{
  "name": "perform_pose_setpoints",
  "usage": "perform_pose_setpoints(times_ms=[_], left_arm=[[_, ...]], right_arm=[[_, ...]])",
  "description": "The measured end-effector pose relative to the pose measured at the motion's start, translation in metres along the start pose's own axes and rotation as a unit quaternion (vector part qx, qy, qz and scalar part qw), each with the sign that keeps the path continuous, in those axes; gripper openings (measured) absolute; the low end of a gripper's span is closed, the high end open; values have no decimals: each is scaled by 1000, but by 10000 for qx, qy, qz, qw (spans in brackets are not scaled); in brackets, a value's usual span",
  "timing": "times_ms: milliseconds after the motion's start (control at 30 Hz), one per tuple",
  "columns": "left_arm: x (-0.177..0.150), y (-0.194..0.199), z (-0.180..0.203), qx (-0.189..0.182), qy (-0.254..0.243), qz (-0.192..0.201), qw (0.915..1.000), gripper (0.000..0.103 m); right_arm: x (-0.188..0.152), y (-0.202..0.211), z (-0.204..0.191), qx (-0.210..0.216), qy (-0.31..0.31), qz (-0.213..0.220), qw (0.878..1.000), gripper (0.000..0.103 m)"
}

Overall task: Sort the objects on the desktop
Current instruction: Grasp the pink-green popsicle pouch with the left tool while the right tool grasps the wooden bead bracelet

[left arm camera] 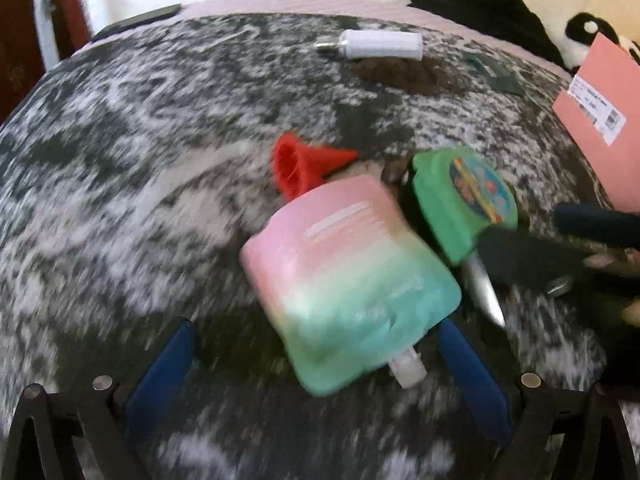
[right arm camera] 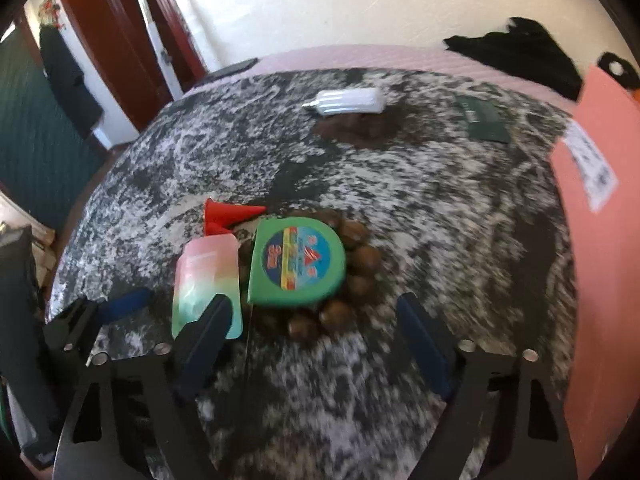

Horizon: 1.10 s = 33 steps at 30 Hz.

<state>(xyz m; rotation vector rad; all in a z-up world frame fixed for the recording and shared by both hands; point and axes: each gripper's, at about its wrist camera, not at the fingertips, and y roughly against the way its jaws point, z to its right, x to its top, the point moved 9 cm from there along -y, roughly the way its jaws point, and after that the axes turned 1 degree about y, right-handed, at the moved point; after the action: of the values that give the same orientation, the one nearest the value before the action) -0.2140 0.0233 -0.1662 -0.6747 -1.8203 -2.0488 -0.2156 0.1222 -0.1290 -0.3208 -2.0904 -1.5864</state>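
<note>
where the grey-and-white mottled blanket (right arm camera: 440, 208) carries a central cluster, one pink-to-teal gradient pouch (left arm camera: 344, 280), one green round-cornered tape measure (right arm camera: 296, 264), one red plastic cone (left arm camera: 304, 164) and one string of brown wooden beads (right arm camera: 356, 256) lie touching; one white capped tube (right arm camera: 348, 102) lies well apart. left gripper (left arm camera: 316, 360) spread around the pouch, right gripper (right arm camera: 312, 340) spread before the tape measure, neither pinching.

White wall (right arm camera: 320, 8), dark red door frame (right arm camera: 100, 40), grey-and-white mottled blanket (right arm camera: 440, 208)

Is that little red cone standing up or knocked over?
Knocked over. The red cone lies on its side on the patterned cloth, its hollow base facing the left wrist camera.
</note>
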Motion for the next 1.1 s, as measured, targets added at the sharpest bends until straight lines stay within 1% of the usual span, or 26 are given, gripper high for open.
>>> perform_pose_setpoints(times_ms=[67, 133, 233, 300, 367, 433, 500, 533, 567, 733, 867, 933, 1000, 1100], left_arm=[[6, -6, 3, 72, -64, 30, 9999, 100], [8, -11, 0, 140, -121, 68, 9998, 100], [11, -13, -4, 153, -214, 179, 9995, 100], [15, -14, -7, 88, -242, 188, 9995, 99], [19, -13, -12, 4, -210, 208, 9996, 90], [22, -11, -19, -156, -78, 200, 9996, 89], [24, -8, -24, -204, -6, 200, 9996, 88], [24, -7, -26, -197, 13, 201, 9996, 86], [24, -4, -29, -186, 31, 207, 9996, 82], [20, 12, -46, -91, 252, 317, 9991, 80], [16, 29, -59, -41, 338, 429, 9985, 80], [14, 34, -66, 10, 377, 445, 9983, 80], [12, 36, -73, 44, 446, 443, 9980, 80], [10, 35, -79, 52, 533, 420, 9977, 80]], right_arm=[[5, -14, -3, 30, 52, -72, 10000, 84], [7, -26, -4, -70, 115, -137, 9998, 83], [14, -34, -3, 43, 57, -66, 10000, 81], [18, -38, -4, 100, 77, -36, 9999, 75], [21, -38, -4, 105, 92, -1, 9999, 73], [23, -35, -5, 124, 89, 38, 9999, 71], [24, -28, -6, 155, 71, 106, 9998, 61], [25, -25, -7, 161, 69, 151, 9997, 61], [25, -22, -7, 178, 63, 166, 9997, 61], [18, -11, -7, 185, 93, 145, 9997, 60], [8, -10, -11, 202, 135, 27, 9997, 61], [4, -14, -14, 195, 169, -90, 9996, 63], [2, -19, -16, 204, 197, -175, 9994, 73], [6, -27, -18, 115, 321, -127, 9993, 76]])
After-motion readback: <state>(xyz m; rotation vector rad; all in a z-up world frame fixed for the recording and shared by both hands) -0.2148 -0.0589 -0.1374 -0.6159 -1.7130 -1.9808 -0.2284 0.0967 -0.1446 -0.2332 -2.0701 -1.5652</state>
